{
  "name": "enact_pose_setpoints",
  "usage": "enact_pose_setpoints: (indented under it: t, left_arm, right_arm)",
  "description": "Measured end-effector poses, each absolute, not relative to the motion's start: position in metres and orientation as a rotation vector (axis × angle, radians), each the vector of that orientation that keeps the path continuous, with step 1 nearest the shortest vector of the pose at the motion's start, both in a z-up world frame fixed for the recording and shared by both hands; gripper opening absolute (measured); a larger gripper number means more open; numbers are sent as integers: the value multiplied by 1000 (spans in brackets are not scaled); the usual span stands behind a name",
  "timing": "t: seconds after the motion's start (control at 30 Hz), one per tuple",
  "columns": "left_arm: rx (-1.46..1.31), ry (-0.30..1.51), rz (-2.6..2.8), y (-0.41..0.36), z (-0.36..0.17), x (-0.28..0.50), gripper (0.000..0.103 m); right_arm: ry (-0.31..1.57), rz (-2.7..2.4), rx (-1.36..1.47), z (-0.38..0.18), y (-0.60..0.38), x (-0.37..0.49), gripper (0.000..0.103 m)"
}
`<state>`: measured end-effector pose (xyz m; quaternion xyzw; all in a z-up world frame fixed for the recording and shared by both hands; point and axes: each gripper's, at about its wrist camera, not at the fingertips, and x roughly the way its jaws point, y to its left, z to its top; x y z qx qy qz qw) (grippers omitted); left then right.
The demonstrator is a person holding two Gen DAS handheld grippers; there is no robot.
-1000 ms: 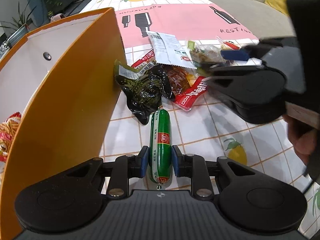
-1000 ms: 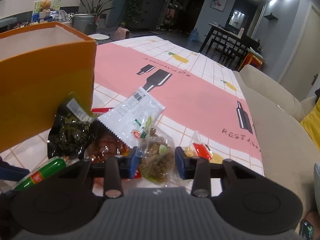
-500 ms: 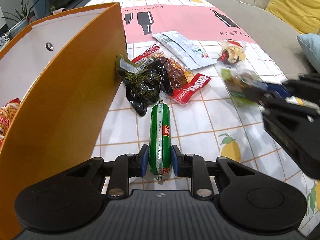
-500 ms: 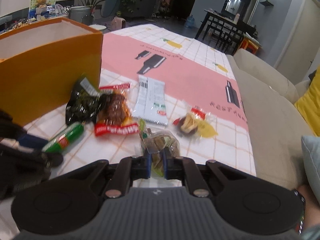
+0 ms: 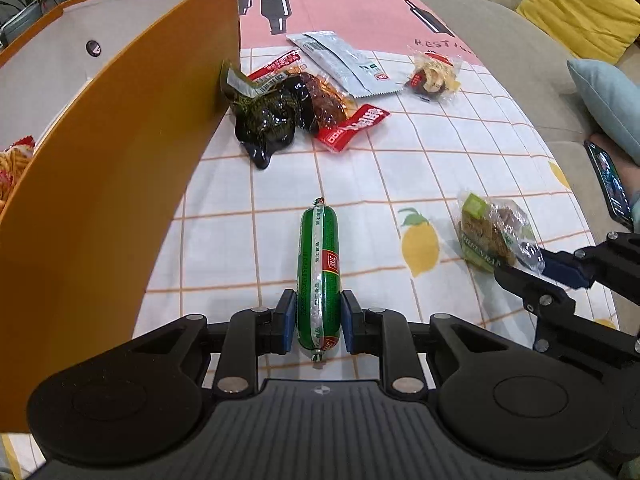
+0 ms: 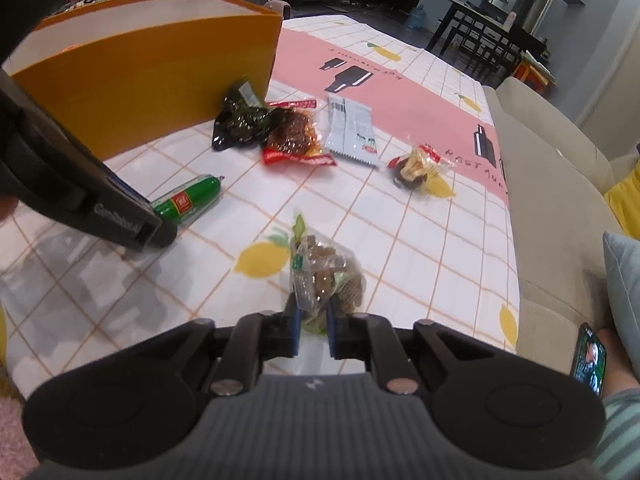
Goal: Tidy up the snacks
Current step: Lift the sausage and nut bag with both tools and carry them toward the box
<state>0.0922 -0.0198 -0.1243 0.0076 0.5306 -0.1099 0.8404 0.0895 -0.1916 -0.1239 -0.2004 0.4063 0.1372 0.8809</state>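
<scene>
My left gripper (image 5: 318, 326) is shut on a green sausage stick (image 5: 319, 272), which also shows in the right wrist view (image 6: 188, 199). My right gripper (image 6: 311, 330) is shut on a clear bag of brown snacks (image 6: 328, 280), seen in the left wrist view (image 5: 488, 232) with the right gripper (image 5: 532, 268) at its near end. An orange box (image 5: 120, 160) stands at the left, with a snack bag (image 5: 12, 168) inside. It also shows in the right wrist view (image 6: 152, 72).
On the checked tablecloth (image 5: 360, 184) lie a dark green packet (image 5: 268, 120), a red packet (image 5: 340, 116), a white sachet (image 5: 344, 64) and a small clear snack bag (image 5: 432, 76). A sofa (image 5: 500, 40) and a phone (image 5: 610, 184) are at the right.
Both grippers have pulled back towards me, away from the snack pile. The sausage and the clear snack bag have come along in them. The right gripper has dropped low at the right.
</scene>
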Motion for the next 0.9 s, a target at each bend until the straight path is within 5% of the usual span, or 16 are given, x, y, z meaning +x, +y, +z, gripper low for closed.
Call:
enact_pose_setpoints:
  t: [0.2, 0.37, 0.53, 0.63, 0.77, 0.9]
  left_arm:
    - [3, 1120, -236, -18, -124, 92, 25]
    - [5, 1111, -237, -18, -124, 93, 26]
    - [17, 1070, -224, -21, -123, 94, 52]
    - [31, 1074, -215, -24, -126, 98, 52]
    - [40, 1067, -203, -26, -128, 100, 50]
    - [52, 1061, -209, -27, -128, 101, 26]
  right_arm:
    - [753, 224, -493, -125, -188, 87, 60]
    - [729, 215, -512, -130, -185, 98, 60]
    - [742, 218, -514, -136, -180, 106, 56]
    - [753, 225, -509, -139, -178, 107, 44]
    - [760, 223, -495, -140, -180, 107, 41]
    - [764, 221, -486, -140, -181, 107, 38]
